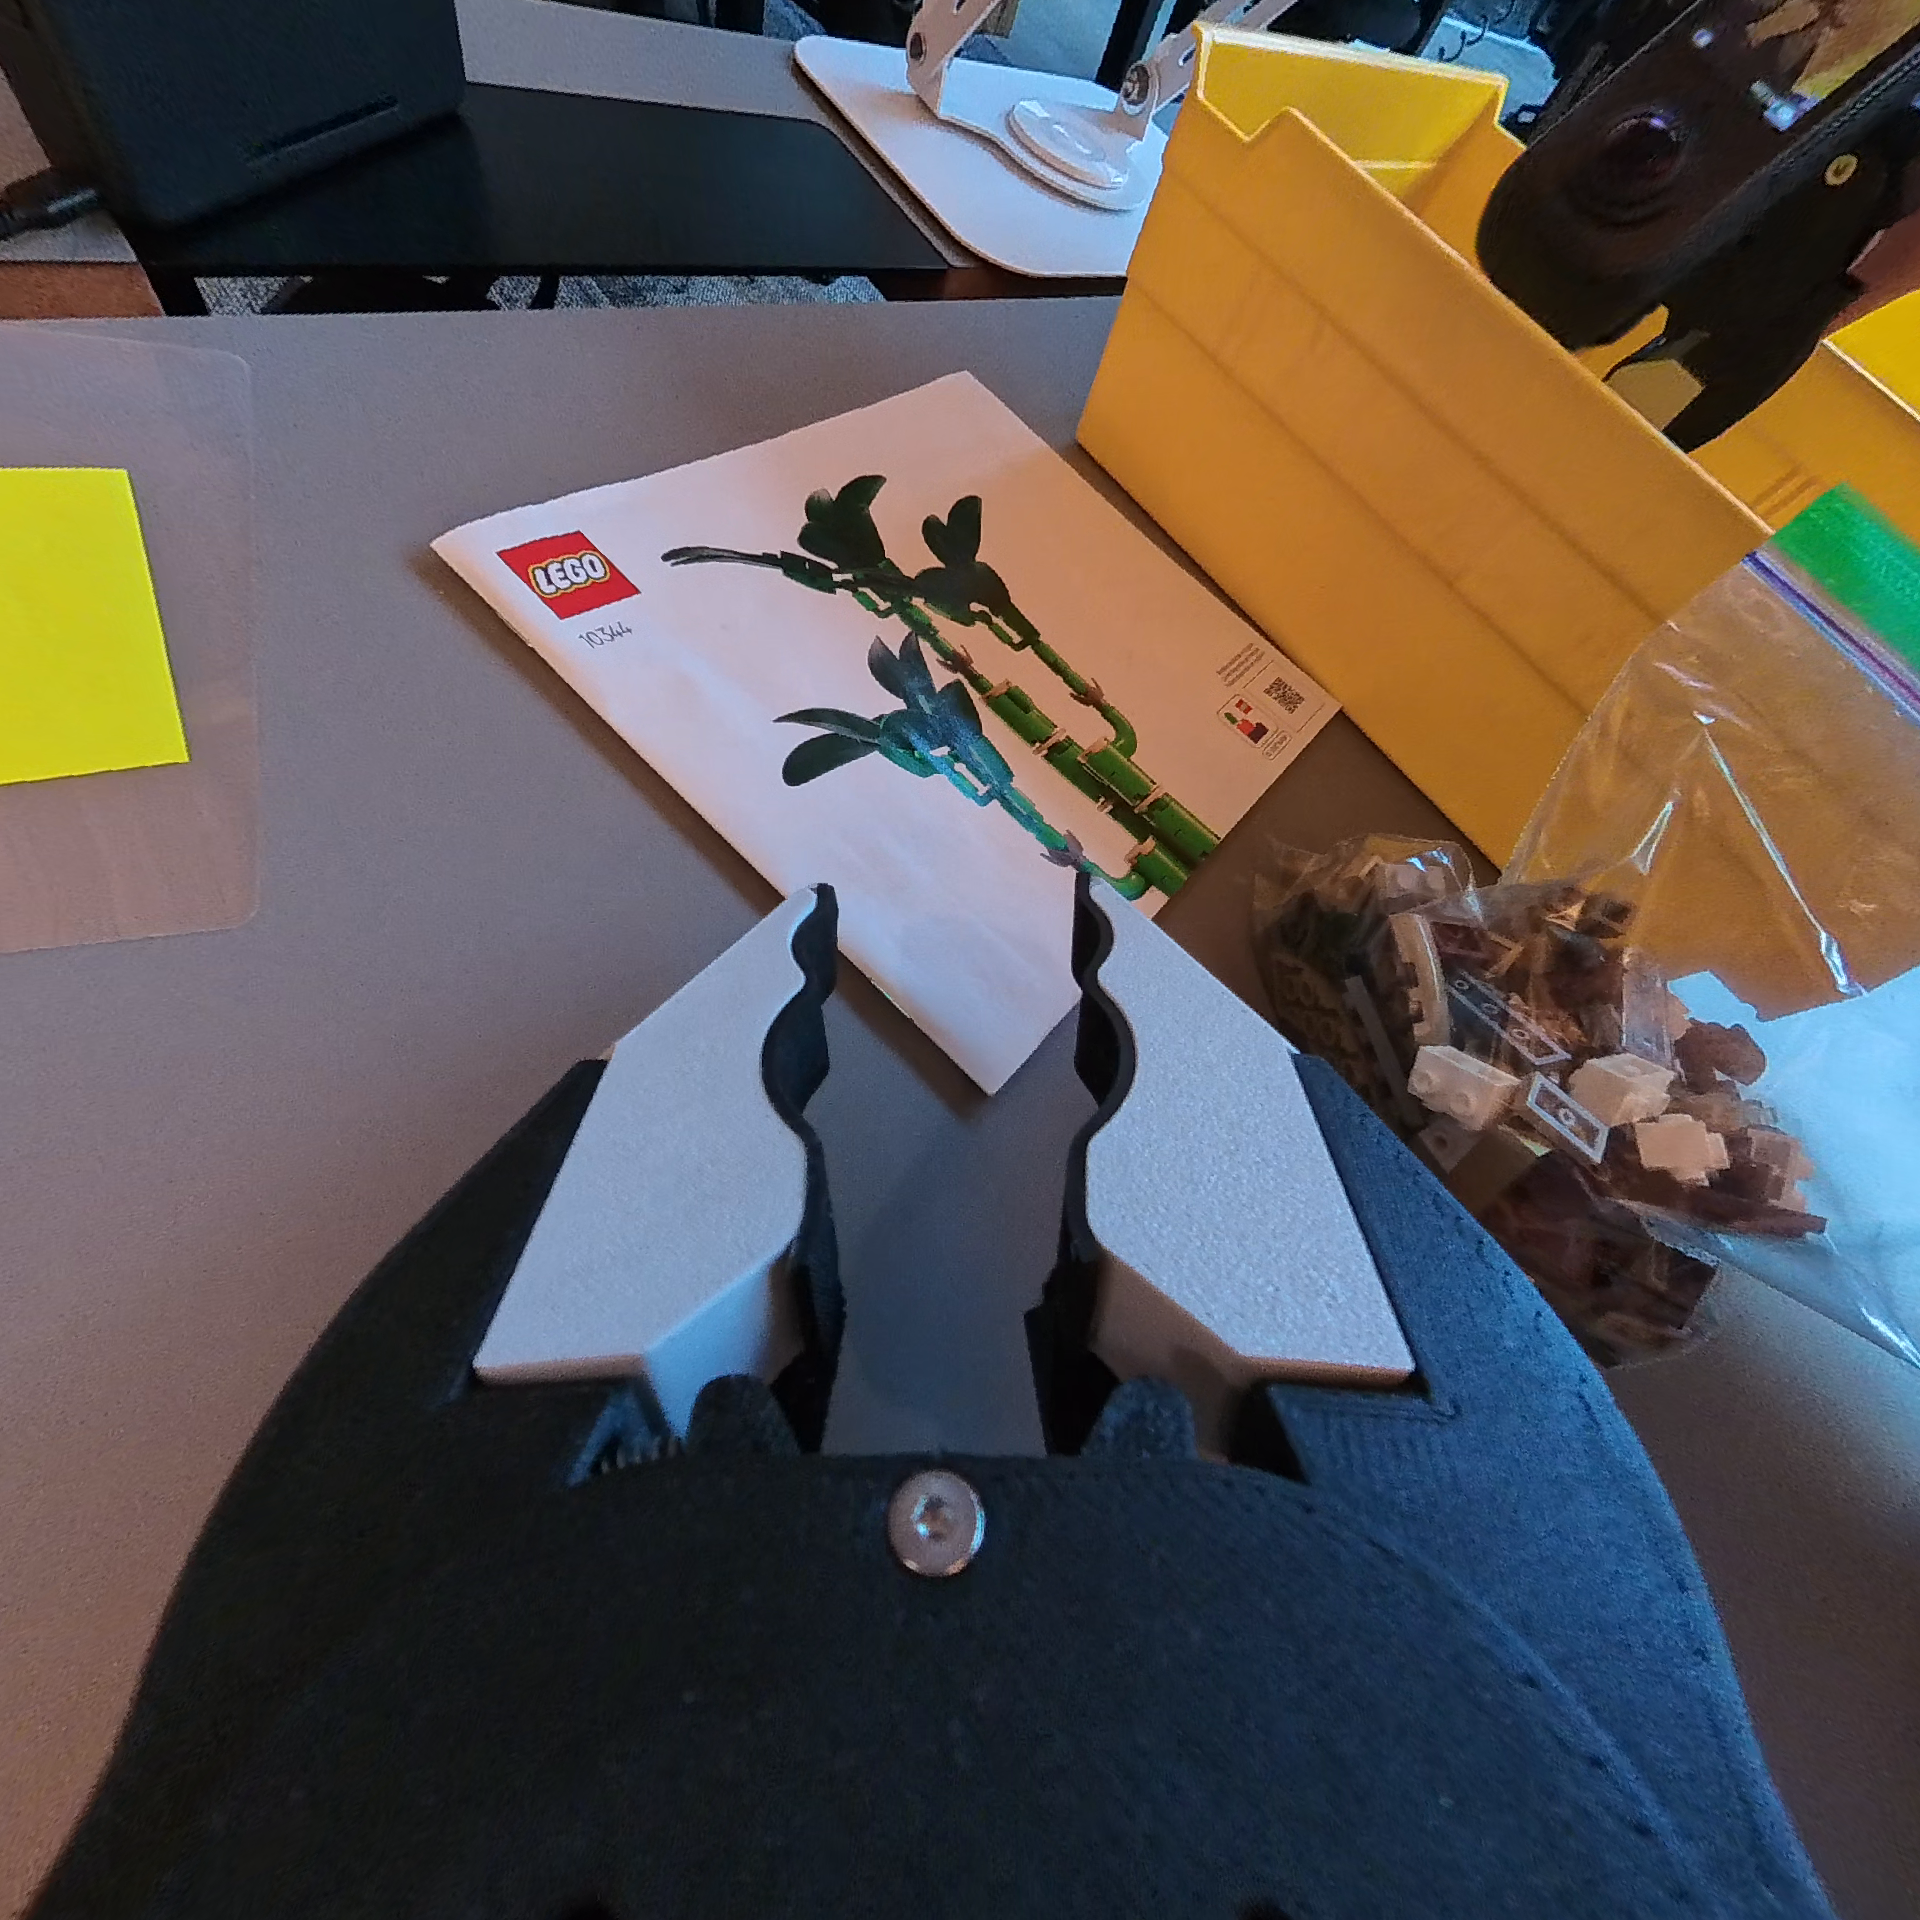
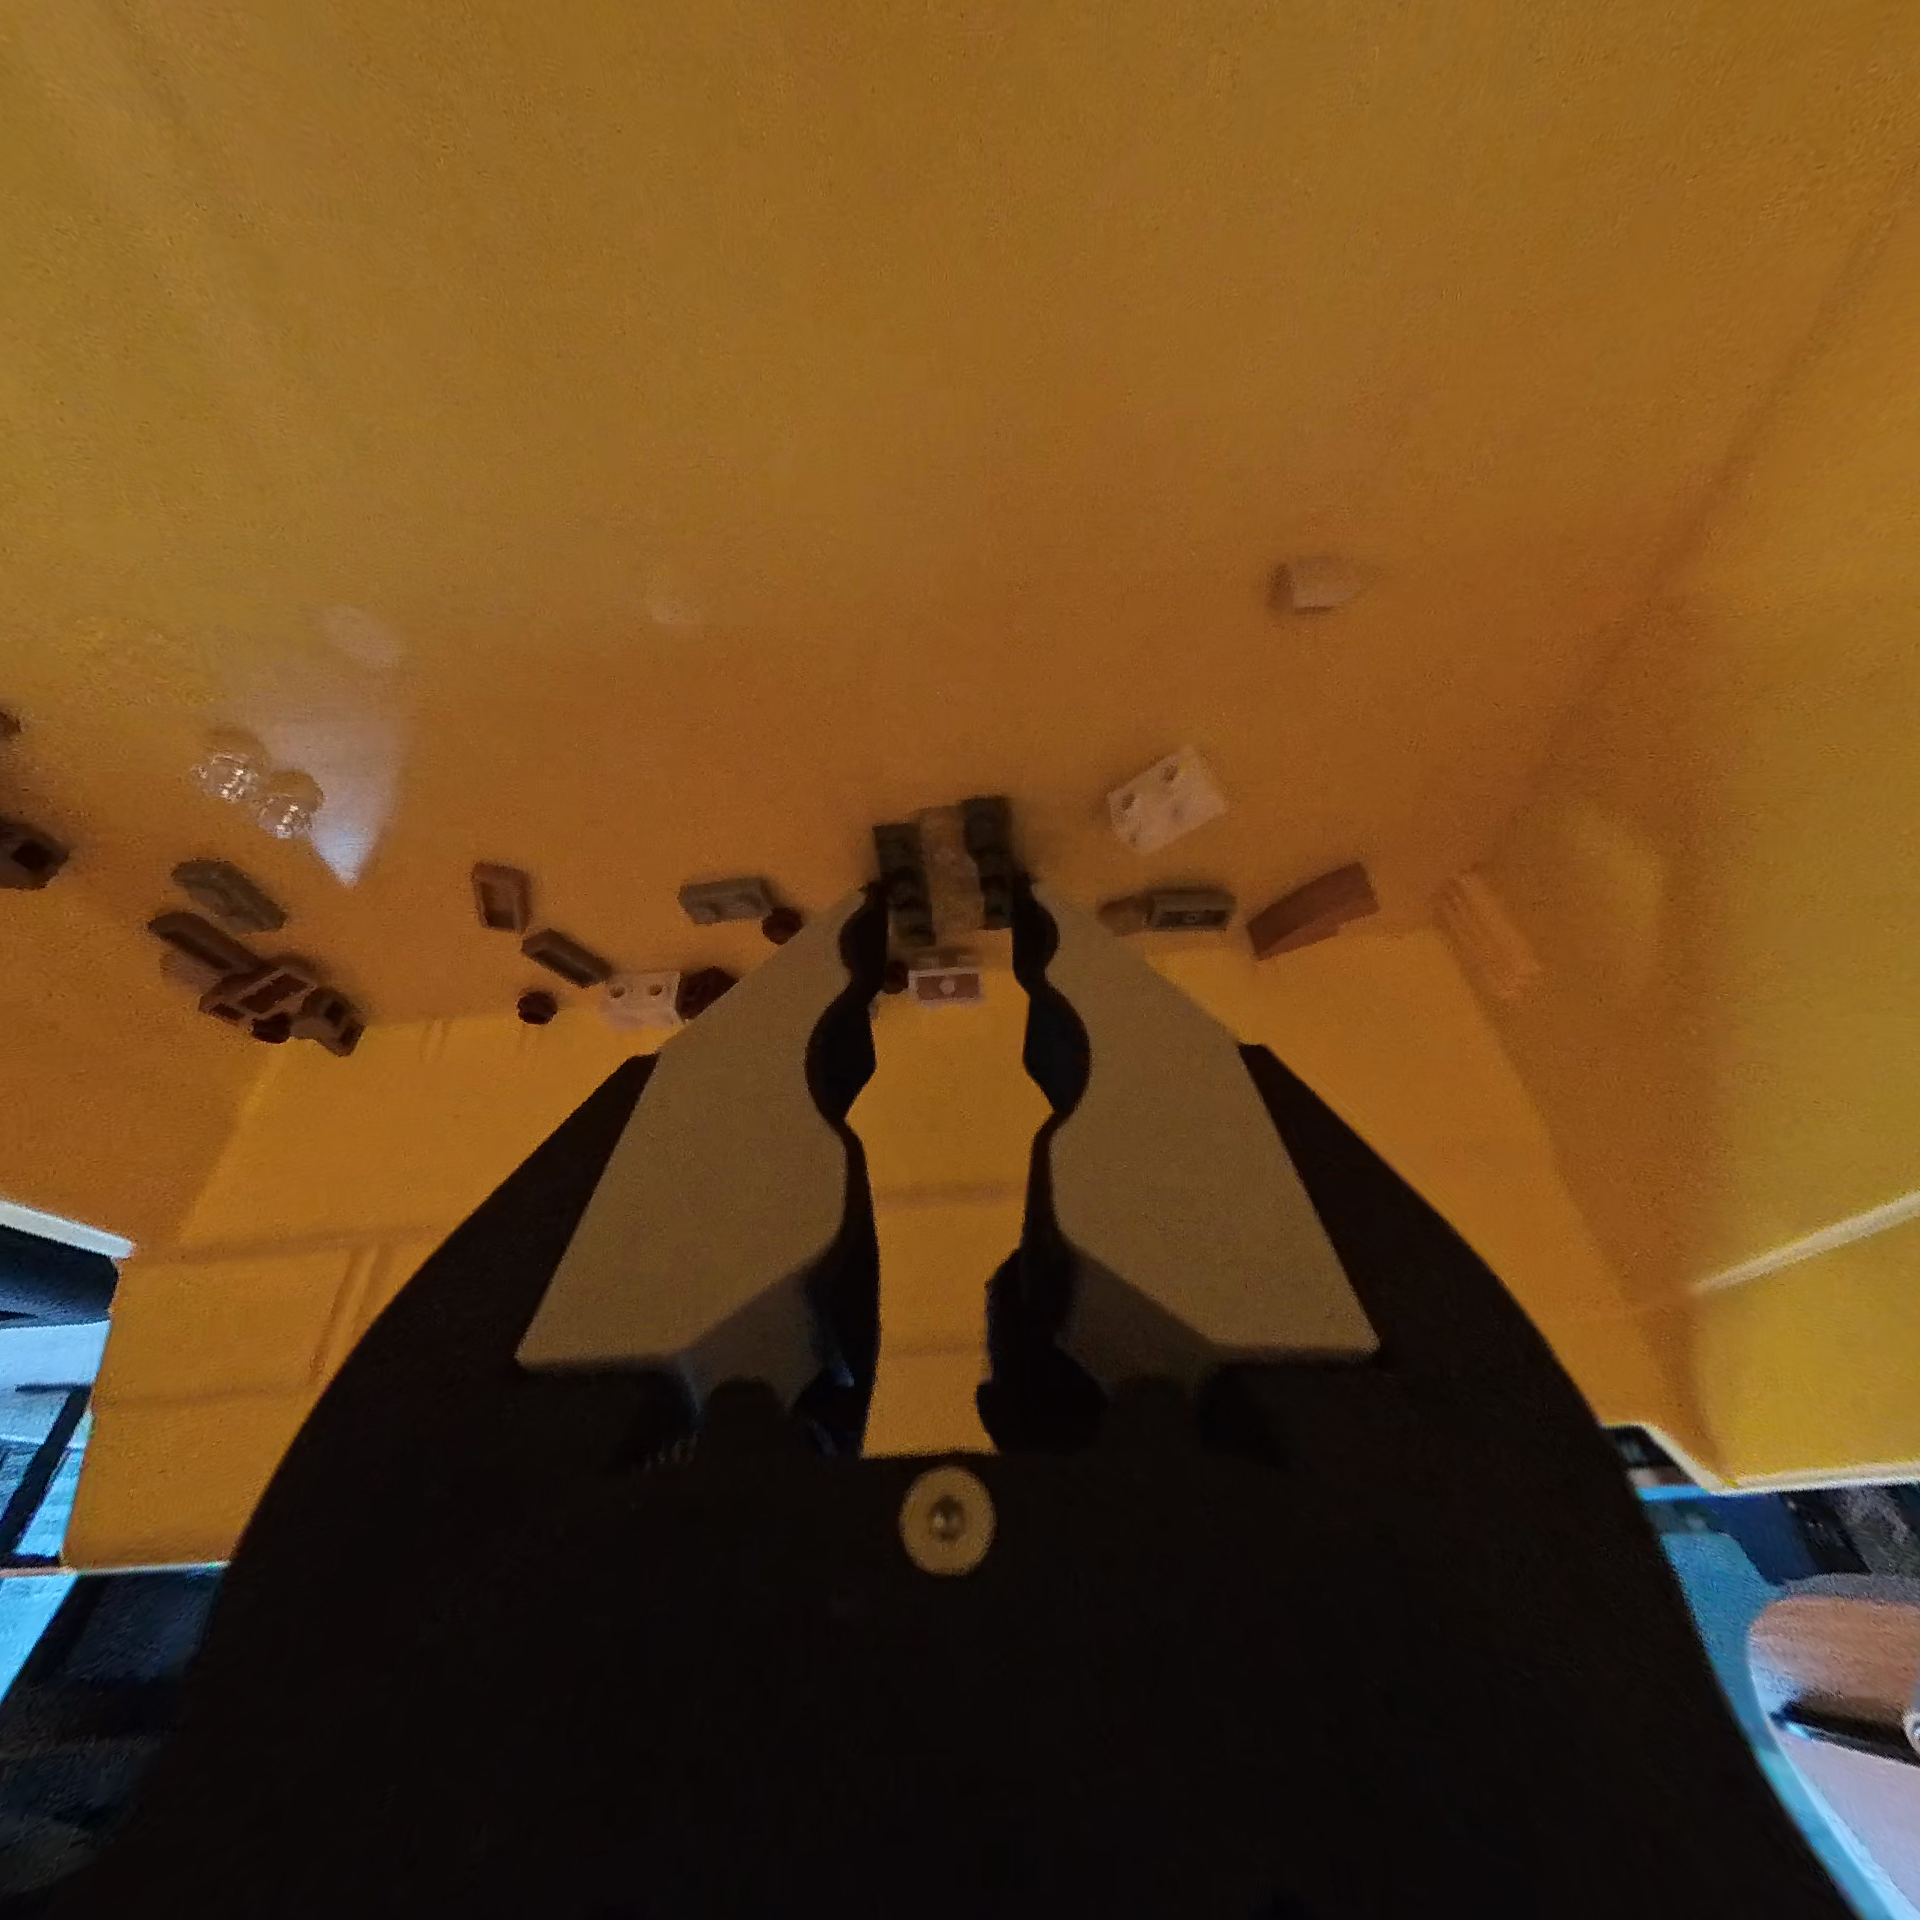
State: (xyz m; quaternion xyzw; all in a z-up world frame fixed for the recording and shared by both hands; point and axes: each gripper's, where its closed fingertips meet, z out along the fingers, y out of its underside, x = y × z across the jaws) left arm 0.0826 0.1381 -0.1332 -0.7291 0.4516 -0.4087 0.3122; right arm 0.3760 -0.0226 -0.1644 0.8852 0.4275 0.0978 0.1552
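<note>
The left hand-held gripper [image 1: 954,904] hangs just above the tabletop [image 1: 416,1039] with its jaws apart and nothing in them, its tips at the near corner of a white booklet [image 1: 883,727], with a clear bag of small bricks [image 1: 1507,1122] to its right. The right hand-held gripper [image 2: 943,914] is down inside the yellow bin [image 2: 935,364], and its tips seem to pinch a little grey brick stack [image 2: 940,862], with loose bricks [image 2: 644,1003] lying all around. That hold looks thin, so I think the stack could slip out or snap apart if it bumps the bin wall.
</note>
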